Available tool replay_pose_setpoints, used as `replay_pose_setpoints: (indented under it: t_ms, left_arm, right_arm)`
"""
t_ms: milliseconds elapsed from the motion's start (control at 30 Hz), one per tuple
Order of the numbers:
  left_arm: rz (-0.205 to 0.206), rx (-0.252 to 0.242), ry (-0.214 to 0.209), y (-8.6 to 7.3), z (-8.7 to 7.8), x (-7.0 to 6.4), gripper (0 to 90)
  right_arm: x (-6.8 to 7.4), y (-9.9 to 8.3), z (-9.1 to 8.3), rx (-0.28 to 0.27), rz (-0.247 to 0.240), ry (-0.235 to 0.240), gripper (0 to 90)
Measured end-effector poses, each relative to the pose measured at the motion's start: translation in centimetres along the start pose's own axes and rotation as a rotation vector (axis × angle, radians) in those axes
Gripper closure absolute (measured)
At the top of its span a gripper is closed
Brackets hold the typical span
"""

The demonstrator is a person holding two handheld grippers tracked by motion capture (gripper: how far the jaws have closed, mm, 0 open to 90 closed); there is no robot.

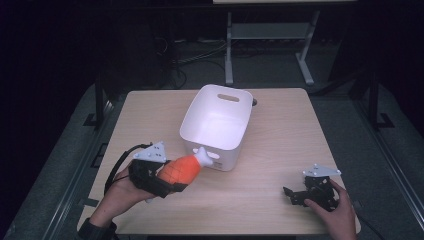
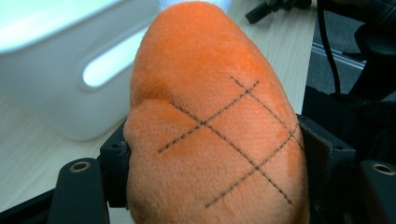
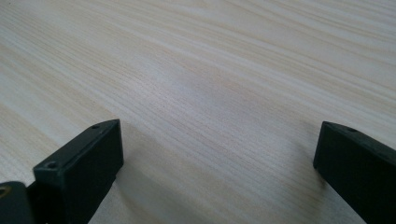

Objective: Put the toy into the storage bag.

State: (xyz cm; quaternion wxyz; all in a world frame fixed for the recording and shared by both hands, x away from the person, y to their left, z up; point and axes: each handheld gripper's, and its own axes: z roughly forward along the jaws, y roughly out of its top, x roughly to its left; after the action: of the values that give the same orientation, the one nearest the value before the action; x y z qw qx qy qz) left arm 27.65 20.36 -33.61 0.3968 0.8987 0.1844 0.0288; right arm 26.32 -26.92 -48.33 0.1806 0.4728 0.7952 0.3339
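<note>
Left gripper point(image 1: 167, 181): clamped on orange plush drumstick toy with white tip point(image 1: 183, 168), held just before white plastic handled bin point(image 1: 218, 125). Right gripper point(image 1: 300, 192): jaws apart, low over pale wooden table point(image 1: 280, 135).

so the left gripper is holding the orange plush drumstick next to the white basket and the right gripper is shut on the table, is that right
Not quite. The right gripper is open: in the right gripper view its jaws stand wide apart over bare table, gripping nothing. The rest holds: the left gripper clamps the orange plush drumstick beside the white basket.
</note>
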Motion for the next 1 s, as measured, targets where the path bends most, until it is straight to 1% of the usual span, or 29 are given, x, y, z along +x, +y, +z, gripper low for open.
replay_pose_setpoints:
  t_ms: [67,167,200,233,300,500,533,600,633,767,833,1000]
  left_arm:
    - [0.000,-0.004,0.001,0.4,-0.2,0.2,27.2]
    - [0.001,-0.011,-0.010,1.0,-0.3,0.5,27.2]
    - [0.001,-0.011,-0.010,1.0,-0.3,0.5,27.2]
    - [0.007,-0.008,-0.011,1.4,-0.4,0.7,27.2]
    - [0.010,-0.012,-0.013,1.8,-0.5,0.8,27.2]
    - [0.007,-0.026,-0.017,2.7,-0.7,1.4,27.2]
    - [0.014,-0.022,-0.016,2.9,-0.7,1.6,27.2]
    - [0.010,-0.025,-0.014,3.0,-0.7,1.6,27.2]
    - [0.015,-0.020,-0.012,3.2,-0.7,1.7,27.2]
    - [0.014,-0.025,-0.009,3.7,-0.8,2.3,27.2]
    - [0.004,-0.032,-0.012,3.9,-0.7,2.5,27.2]
    - [0.005,-0.032,-0.007,4.4,-0.7,3.0,27.2]
  right_arm:
    - [0.0,0.0,0.0,0.000,0.000,0.000,0.9]
    - [0.0,0.0,0.0,0.000,0.000,0.001,0.9]
    - [0.0,0.0,0.0,0.000,-0.001,0.001,0.8]
    - [0.0,0.0,0.0,0.000,0.000,0.001,0.9]
    - [0.0,0.0,0.0,0.000,0.001,0.000,0.9]
    - [0.0,0.0,0.0,0.000,0.001,0.001,0.9]
    - [0.0,0.0,0.0,0.000,0.001,0.001,0.9]
    - [0.0,0.0,0.0,0.000,0.001,0.001,0.9]
    - [0.0,0.0,0.0,0.000,0.001,0.001,0.9]
    - [0.0,0.0,0.0,-0.001,0.001,-0.001,0.9]
    - [0.0,0.0,0.0,-0.001,0.001,0.000,0.9]
    - [0.0,0.0,0.0,-0.001,0.002,0.000,0.9]
